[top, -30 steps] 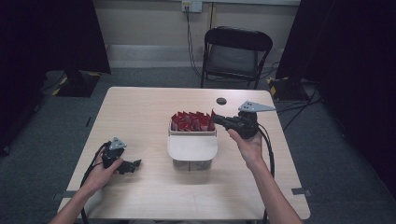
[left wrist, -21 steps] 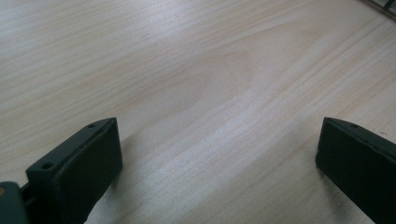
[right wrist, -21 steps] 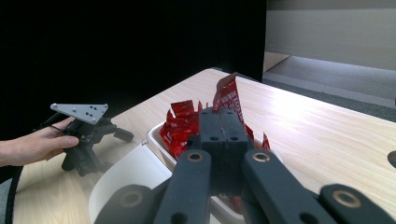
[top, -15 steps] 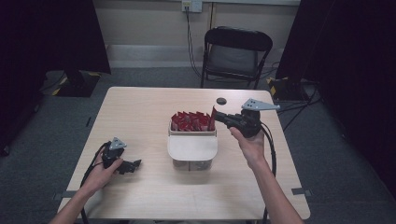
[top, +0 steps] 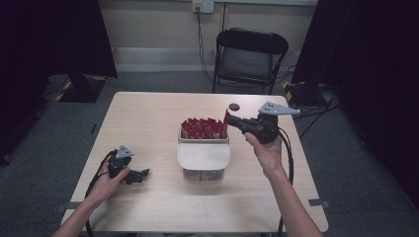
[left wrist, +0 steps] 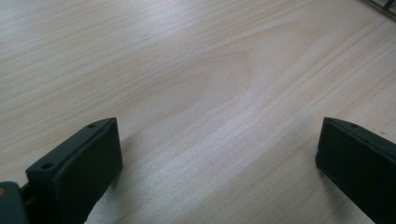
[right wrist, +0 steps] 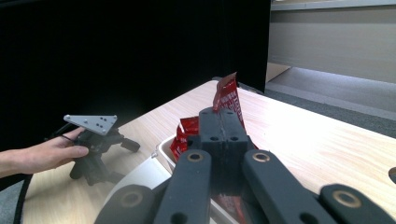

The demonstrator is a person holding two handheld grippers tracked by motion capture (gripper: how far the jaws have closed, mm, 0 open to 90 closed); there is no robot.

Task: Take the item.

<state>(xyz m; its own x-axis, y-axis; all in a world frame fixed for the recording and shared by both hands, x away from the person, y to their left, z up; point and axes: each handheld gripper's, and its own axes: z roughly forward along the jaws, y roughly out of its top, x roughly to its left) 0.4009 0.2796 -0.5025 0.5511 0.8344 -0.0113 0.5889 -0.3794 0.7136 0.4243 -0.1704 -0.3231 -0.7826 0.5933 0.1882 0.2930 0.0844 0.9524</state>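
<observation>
Near the middle of the high view, a red packet (top: 226,122) stands lifted at the right end of the row of red packets (top: 201,129) in the white container (top: 203,157), pinched by the right gripper (top: 232,121). From the right gripper view the two black jaws are pressed together on that packet (right wrist: 229,95), whose top sticks up above the jaw tips in the centre of the frame, tilted a little; more red packets (right wrist: 183,133) show just below and left of it, inside the container's white rim (right wrist: 161,147). The right hand (top: 267,150) holds this gripper just right of the container. A small dark round object (top: 233,106) lies on the table (top: 148,118) just above the gripper. At the lower left of the high view the left hand (top: 106,183) rests the left gripper (top: 144,173) on the tabletop, well apart from the container. Its own view shows the jaws wide apart over bare wood (left wrist: 196,93), with nothing between them. A black folding chair (top: 249,57) stands behind the table at the upper centre.
</observation>
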